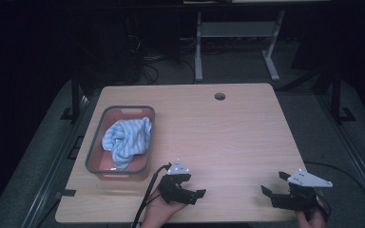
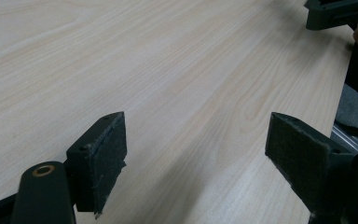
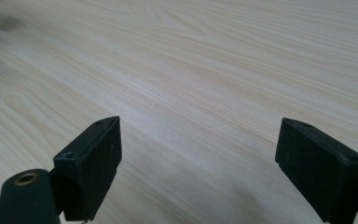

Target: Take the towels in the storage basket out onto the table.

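We count two grippers, left (image 1: 188, 186) and right (image 1: 274, 184), fingers spread wide and empty near the table's (image 1: 228, 133) front edge, one basket (image 1: 94, 152) holding one striped cloth (image 1: 126, 140) by its left edge.

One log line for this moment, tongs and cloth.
left tongs: open, empty | right tongs: open, empty | striped cloth: bunched in basket | table: bare wood

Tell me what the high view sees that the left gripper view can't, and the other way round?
High view alone: a grey-rimmed basket on the table's left side with a blue striped cloth bunched inside, a round hole near the table's far edge, and the left gripper in a hand.

Left gripper view alone: a close look at the fuzzy pads on its own jaws, spread wide with nothing between.

Both: the pale wooden table and the right gripper, whose jaws are open too.
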A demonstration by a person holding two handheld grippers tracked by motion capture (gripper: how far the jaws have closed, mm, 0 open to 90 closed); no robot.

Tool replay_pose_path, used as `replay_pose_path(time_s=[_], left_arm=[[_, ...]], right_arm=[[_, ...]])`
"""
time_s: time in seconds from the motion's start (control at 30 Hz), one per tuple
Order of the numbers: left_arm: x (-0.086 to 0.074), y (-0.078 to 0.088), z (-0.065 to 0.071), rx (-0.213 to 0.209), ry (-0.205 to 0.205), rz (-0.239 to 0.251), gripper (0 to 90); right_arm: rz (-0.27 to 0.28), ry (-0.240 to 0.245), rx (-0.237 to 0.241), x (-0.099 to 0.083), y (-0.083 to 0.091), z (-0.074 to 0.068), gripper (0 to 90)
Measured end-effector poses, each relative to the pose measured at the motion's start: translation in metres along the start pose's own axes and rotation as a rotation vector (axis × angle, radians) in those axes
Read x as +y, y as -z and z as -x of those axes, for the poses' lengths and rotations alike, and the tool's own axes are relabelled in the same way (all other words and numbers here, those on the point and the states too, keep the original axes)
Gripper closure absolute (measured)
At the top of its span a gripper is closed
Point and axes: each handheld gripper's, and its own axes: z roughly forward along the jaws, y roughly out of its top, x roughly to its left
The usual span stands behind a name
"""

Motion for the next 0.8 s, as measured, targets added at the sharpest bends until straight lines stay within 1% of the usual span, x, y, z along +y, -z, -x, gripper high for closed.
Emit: replay_pose_path(time_s=[0.03, 0.07, 0.2, 0.3, 0.33, 0.43, 0.47, 0.5, 0.53, 0.57, 0.6, 0.63, 0.67, 0.77, 0.8], left_arm=[[0.001, -0.001, 0.000, 0.000, -0.006, -0.006, 20.6], [0.001, -0.002, 0.000, 0.000, 0.000, -0.008, 20.6], [0.004, -0.003, 0.000, -0.004, -0.003, -0.012, 20.5], [0.008, -0.003, 0.000, -0.002, -0.005, -0.015, 20.3], [0.012, -0.003, -0.001, -0.005, -0.012, -0.018, 20.3], [0.016, -0.003, -0.001, -0.002, -0.011, -0.022, 20.2], [0.018, -0.003, -0.002, 0.000, -0.020, -0.033, 19.7], [0.020, -0.002, -0.002, 0.006, -0.019, -0.040, 19.7], [0.025, 0.000, -0.004, 0.017, -0.031, -0.045, 19.1], [0.025, 0.000, -0.004, 0.017, -0.031, -0.045, 19.0], [0.032, 0.002, -0.004, 0.018, -0.034, -0.052, 18.9], [0.032, 0.002, -0.004, 0.018, -0.034, -0.052, 18.6], [0.035, 0.004, -0.005, 0.025, -0.048, -0.061, 18.6], [0.045, 0.008, -0.005, 0.034, -0.057, -0.065, 18.5], [0.048, 0.008, -0.006, 0.036, -0.054, -0.063, 18.4]], right_arm=[[0.001, -0.001, 0.000, 0.000, 0.000, 0.000, 13.8], [0.002, -0.003, 0.000, 0.001, 0.000, 0.000, 13.7], [0.002, -0.003, 0.000, 0.001, 0.000, 0.000, 13.7], [0.005, 0.002, -0.004, 0.001, 0.001, -0.001, 13.7], [0.007, 0.003, -0.005, 0.000, 0.002, -0.001, 13.8], [0.006, 0.000, -0.010, 0.000, 0.002, -0.001, 13.7], [0.007, 0.000, -0.010, 0.000, 0.003, -0.001, 13.7], [0.007, 0.000, -0.010, 0.000, 0.003, -0.001, 13.7], [0.012, 0.003, -0.015, 0.001, 0.004, -0.001, 13.8], [0.012, 0.003, -0.015, 0.001, 0.004, -0.001, 13.8], [0.011, -0.008, -0.014, 0.001, 0.003, -0.001, 13.8], [0.011, -0.008, -0.014, 0.001, 0.003, -0.001, 13.8], [0.011, -0.007, -0.014, 0.001, 0.003, -0.001, 13.7], [0.011, 0.002, -0.014, 0.001, 0.003, -0.001, 13.7], [0.010, 0.001, -0.014, 0.001, 0.003, -0.001, 13.8]])
